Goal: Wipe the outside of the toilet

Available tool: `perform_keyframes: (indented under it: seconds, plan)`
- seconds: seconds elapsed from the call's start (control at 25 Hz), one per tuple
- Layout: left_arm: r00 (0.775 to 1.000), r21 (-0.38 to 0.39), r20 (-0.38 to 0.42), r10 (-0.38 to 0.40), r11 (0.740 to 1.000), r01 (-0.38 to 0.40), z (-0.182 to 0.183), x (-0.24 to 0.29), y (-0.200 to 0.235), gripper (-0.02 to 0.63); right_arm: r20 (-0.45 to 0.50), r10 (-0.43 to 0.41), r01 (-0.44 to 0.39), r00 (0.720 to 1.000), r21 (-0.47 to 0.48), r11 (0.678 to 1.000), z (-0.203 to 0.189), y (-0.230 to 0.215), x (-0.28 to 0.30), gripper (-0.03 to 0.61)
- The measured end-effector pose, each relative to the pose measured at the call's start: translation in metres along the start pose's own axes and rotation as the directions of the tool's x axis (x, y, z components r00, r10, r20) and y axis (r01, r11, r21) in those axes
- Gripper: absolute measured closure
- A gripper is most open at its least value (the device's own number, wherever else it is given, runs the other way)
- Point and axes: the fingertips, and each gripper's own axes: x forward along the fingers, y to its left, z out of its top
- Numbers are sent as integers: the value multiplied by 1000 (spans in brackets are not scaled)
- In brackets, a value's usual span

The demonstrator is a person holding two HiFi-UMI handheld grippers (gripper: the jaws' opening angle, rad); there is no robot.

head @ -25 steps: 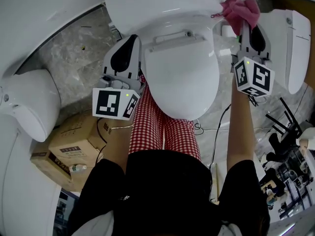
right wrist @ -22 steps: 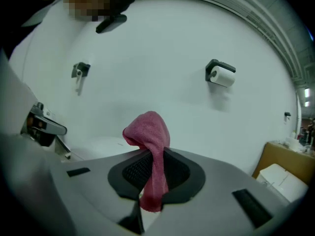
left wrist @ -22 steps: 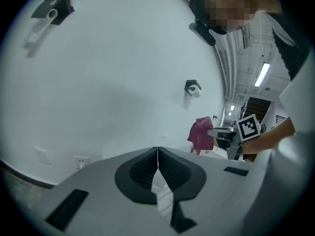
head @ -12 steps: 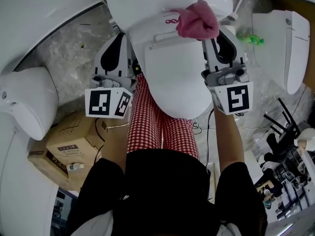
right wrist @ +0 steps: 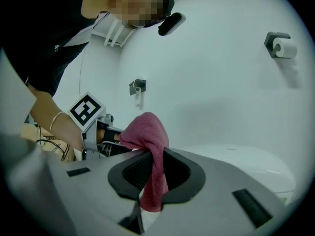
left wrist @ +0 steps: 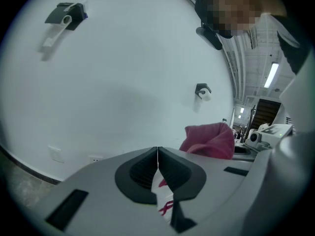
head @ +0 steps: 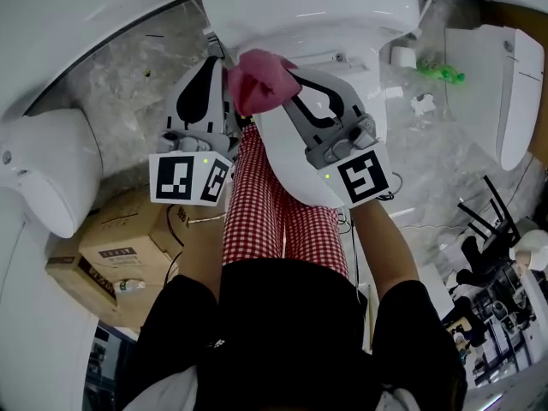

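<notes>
Three white toilets show in the head view. A side one stands at the far left, above two cardboard boxes stacked unevenly on the grey marble floor.

The left hand-held gripper comes next, at the left flank of the middle toilet, which is the one being wiped. Its jaws are pressed together tip to tip. In its own view a white scrap with pink marks sits in the gap below the tips, and I cannot tell what it is.

One pink cloth lies just right of that gripper's tips, bunched at the left rear of the middle toilet where the lid meets the body behind it. The right hand-held gripper reaches in from the lower right and pinches this cloth. Its view shows the cloth clamped between the two jaws, with one end mounded above them and the other hanging below. That gripper and its arm lie across the closed lid and cover part of it. The person's red-checked leg stands against the front of the bowl.

Further right there is one paper roll and one green item on the floor, with thin cables nearby. The third toilet is at the right edge. On the wall, each gripper view shows two mounted holders, and one in each carries a roll.
</notes>
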Motion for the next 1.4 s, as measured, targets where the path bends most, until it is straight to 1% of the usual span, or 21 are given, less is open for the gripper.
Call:
perform_keyframes:
  seconds: [0.08, 0.2, 0.28, 0.64, 0.76, 0.96, 1.24, 1.4]
  plan:
    - [1000, 1, -2, 2, 1000, -2, 0, -1, 3, 603, -37, 10, -9, 999, 26, 1000, -14, 8, 8, 518]
    - [1000, -2, -8, 12, 1000, -12, -3, -3, 9, 603, -88, 0, 8, 996, 89, 996, -33, 13, 16, 518]
    - [1000, -6, -12, 16, 1000, -16, -6, -5, 13, 603, -108, -10, 22, 994, 110, 994, -41, 15, 22, 518]
    - [1000, -6, -26, 5, 1000, -5, -8, -3, 19, 603, -167, -10, 34, 986, 138, 990, -64, 19, 42, 518]
    - [999, -7, -32, -2, 1000, 2, -8, -2, 19, 603, -201, -13, 41, 980, 140, 989, -75, 19, 47, 518]
    - [999, -9, -44, -15, 1000, 15, -11, 0, 22, 603, -236, -40, 82, 971, 169, 982, -89, 14, 55, 518]
    - [998, -8, -55, -22, 1000, 21, -10, 7, 32, 603, -261, -92, 157, 961, 243, 957, -100, -3, 69, 518]
    - [998, -4, -61, -32, 999, 32, -9, 11, 36, 603, -266, -104, 172, 958, 246, 954, -101, -8, 70, 518]
